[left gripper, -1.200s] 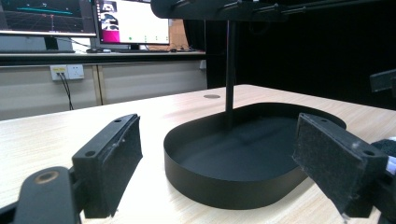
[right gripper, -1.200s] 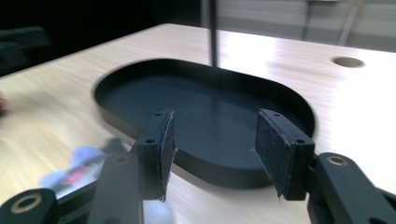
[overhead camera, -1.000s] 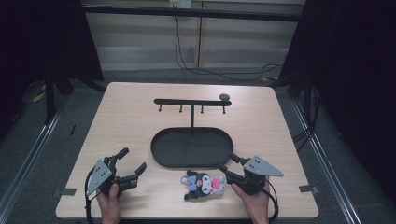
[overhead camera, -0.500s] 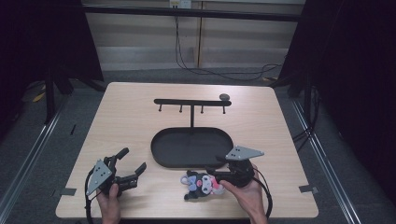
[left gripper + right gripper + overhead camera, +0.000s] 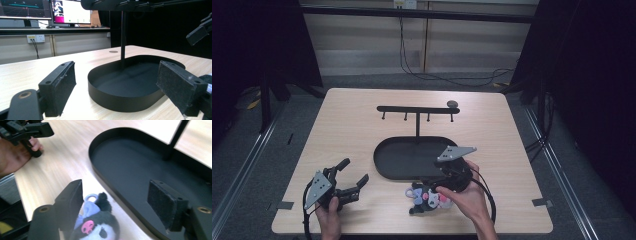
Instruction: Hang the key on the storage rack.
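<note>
Since the earlier frames, our right gripper (image 5: 439, 192) has swung in from the table's right side to hang over the plush toy (image 5: 428, 198), its jaws just having opened; they stand wide with the toy under them, the pads not pressing on it. Our left gripper (image 5: 351, 181) rests in its old spot at the near left of the table (image 5: 347, 120), jaws spread wide on nothing.

From the high view we see the toy lying on the table just in front of the black oval tray (image 5: 387, 162), outside its rim. The right gripper view adds what that view blurs: the toy (image 5: 96, 223) has a black head, a pink skull mark, a lilac bow and a small metal ring (image 5: 90, 198) at its top, tucked beside one pad. The left gripper view looks low across the tray (image 5: 125, 100) to the black post (image 5: 122, 37) rising from its far end; the high view shows that post carrying a hook bar (image 5: 417, 109).

We see nothing lying in the tray.
</note>
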The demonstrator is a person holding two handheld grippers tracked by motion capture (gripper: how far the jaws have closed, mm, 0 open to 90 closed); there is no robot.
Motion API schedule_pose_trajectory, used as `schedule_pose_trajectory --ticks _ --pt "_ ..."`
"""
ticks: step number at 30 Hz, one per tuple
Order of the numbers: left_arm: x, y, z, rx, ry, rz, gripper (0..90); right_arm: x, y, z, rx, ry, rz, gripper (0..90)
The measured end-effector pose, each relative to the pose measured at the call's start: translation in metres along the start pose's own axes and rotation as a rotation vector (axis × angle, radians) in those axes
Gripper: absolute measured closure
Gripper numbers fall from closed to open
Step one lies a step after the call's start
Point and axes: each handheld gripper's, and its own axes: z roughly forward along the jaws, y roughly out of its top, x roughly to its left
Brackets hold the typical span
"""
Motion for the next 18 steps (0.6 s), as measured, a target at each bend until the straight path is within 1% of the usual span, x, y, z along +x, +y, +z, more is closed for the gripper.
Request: schedule_pose_trajectory --ticks 1,2,3,4,5,6,7,8,9,10,11,12,15,16,18 --pt "0.000 0.000 0.000 0.000 0.000 -0.001 15.2 0.001 0.003 0.003 0.026 0.025 -0.012 37.0" --pt "0.000 0.000 0.000 0.000 0.000 -0.001 15.2 0.001 0.003 0.003 0.026 0.025 -0.012 37.0" --pt "0.000 0.000 0.000 0.000 0.000 0.000 15.2 0.001 0.006 0.006 0.063 0.043 -0.023 37.4" --pt "0.000 0.000 0.000 0.000 0.000 0.000 15.2 0.001 0.006 0.006 0.063 0.043 -0.023 37.4" --pt "0.000 0.000 0.000 0.000 0.000 0.000 15.2 0.001 0.009 0.010 0.104 0.079 -0.023 39.3" --pt "0.000 0.000 0.000 0.000 0.000 0.003 15.2 0.001 0.009 0.010 0.104 0.079 -0.023 39.3" --pt "0.000 0.000 0.000 0.000 0.000 0.003 15.2 0.000 0.013 0.014 0.137 0.121 -0.033 49.0" --pt "0.000 0.000 0.000 0.000 0.000 0.000 15.2 0.000 0.013 0.014 0.137 0.121 -0.033 49.0" --pt "0.000 0.000 0.000 0.000 0.000 0.000 15.2 0.001 0.016 0.019 0.182 0.142 -0.051 52.3" --pt "0.000 0.000 0.000 0.000 0.000 0.000 15.2 0.001 0.016 0.019 0.182 0.142 -0.051 52.3" --pt "0.000 0.000 0.000 0.000 0.000 0.000 15.2 0.002 0.017 0.022 0.203 0.150 -0.062 54.9" --pt "0.000 0.000 0.000 -0.001 0.000 0.003 15.2 0.003 0.018 0.025 0.229 0.152 -0.082 55.6" --pt "0.000 0.000 0.000 0.000 0.000 0.000 15.2 0.007 0.020 0.034 0.296 0.170 -0.109 58.1" --pt "0.000 0.000 0.000 0.001 0.000 0.000 15.2 0.008 0.021 0.039 0.330 0.185 -0.120 60.1" --pt "0.000 0.000 0.000 -0.001 -0.001 0.002 15.2 0.009 0.024 0.044 0.354 0.183 -0.122 62.4"
